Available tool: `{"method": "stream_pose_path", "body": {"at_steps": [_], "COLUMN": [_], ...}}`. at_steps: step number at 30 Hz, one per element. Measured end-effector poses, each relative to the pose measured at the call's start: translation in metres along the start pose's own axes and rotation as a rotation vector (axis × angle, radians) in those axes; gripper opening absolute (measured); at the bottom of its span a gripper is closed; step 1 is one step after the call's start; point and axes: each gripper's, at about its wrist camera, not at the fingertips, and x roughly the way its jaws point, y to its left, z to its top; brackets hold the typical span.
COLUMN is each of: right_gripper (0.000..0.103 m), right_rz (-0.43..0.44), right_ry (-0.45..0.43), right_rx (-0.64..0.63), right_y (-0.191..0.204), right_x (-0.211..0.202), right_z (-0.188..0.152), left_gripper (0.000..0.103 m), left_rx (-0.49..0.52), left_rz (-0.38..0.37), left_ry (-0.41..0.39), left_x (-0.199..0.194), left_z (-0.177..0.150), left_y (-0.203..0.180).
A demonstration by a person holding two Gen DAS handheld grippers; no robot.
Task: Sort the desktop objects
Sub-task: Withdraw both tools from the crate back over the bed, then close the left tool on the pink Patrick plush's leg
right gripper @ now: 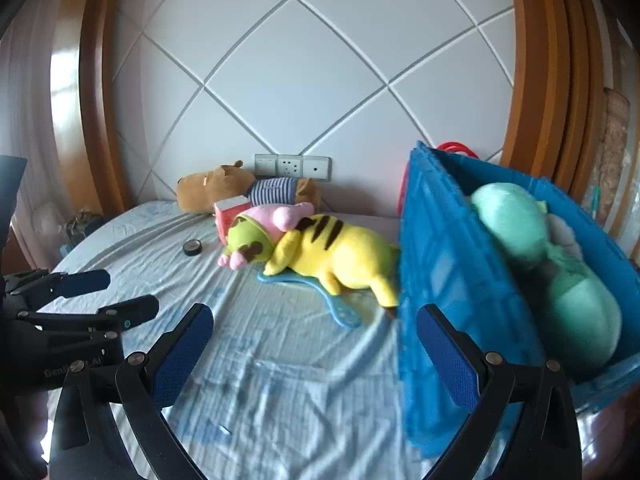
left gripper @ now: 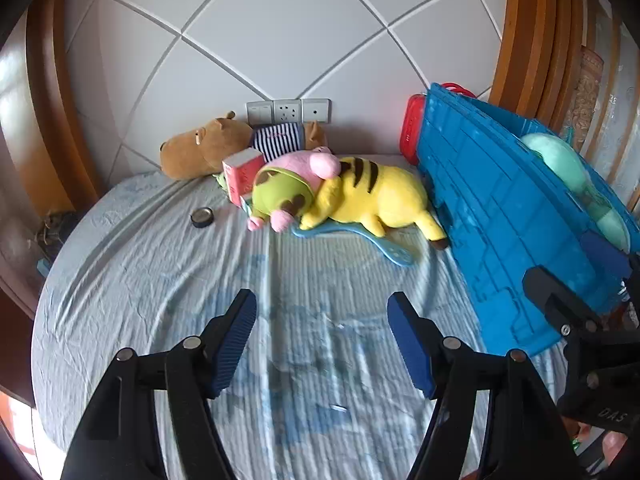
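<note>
On the left of the bed (left gripper: 152, 280), with its pale blue wrinkled sheet, one small dark roll of tape (left gripper: 202, 217) lies alone. Just beyond it, against the padded wall, is one brown plush animal (left gripper: 208, 148) in a striped top, on its side below a row of three wall plates (left gripper: 289, 111). In front of it stands one red and white box (left gripper: 243, 174), touching a pink plush pig (left gripper: 298, 178) in a green bib. The pig leans on one yellow plush (left gripper: 372, 196) with dark stripes, and that one lies partly on one flat blue plastic fan (left gripper: 384, 242). So three soft toys lie loose on the bed.

Right of the yellow toy, touching its tail end, stands one blue plastic crate (left gripper: 492, 216), tilted in both views. One mint green plush (right gripper: 532, 240) fills it, with something white beside it that I cannot make out. One red plastic thing (left gripper: 412, 128) stands behind the crate's far corner.

Two tools hang over the near sheet. The left tool (left gripper: 322, 338) has its blue pads (left gripper: 234, 344) spread apart, gripping nothing, only sheet between them. The right tool (right gripper: 316, 354) is likewise spread wide and empty, its right finger in front of the crate's near wall; I cannot tell whether it touches.
</note>
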Motion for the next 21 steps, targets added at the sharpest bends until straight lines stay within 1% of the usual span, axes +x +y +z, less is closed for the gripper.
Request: {"method": "stream_pose_path", "body": {"at_steps": [5,9,13,18,21], "right_gripper": [0.103,0.103,0.103,0.103,0.103], "right_rz": [0.009,-0.018,-0.042,-0.042,-0.039], "right_ry": [0.037,0.079,0.116,0.114,0.133], "right_rx": [0.053,0.093,0.103,0.088,0.071], "right_y": [0.024,0.043,0.052,0.048,0.038], "right_x": [0.033,0.062,0.09,0.12,0.144], "right_z": [0.007,0.009,0.014,0.03,0.041], "left_gripper": [0.067,0.067,0.067,0.067,0.067], "left_rx": [0.015,0.031,0.006,-0.031,-0.045], "left_rz": [-0.003,-0.013,-0.02,-0.017,-0.006], "left_ry": [0.01,0.048,0.07,0.089,0.113], "left_x": [0.018,0.039,0.059,0.086,0.106], "left_z": [0.017,0.025,0.035,0.046,0.054], "left_y": [0.046,0.079,0.104,0.114,0.112]}}
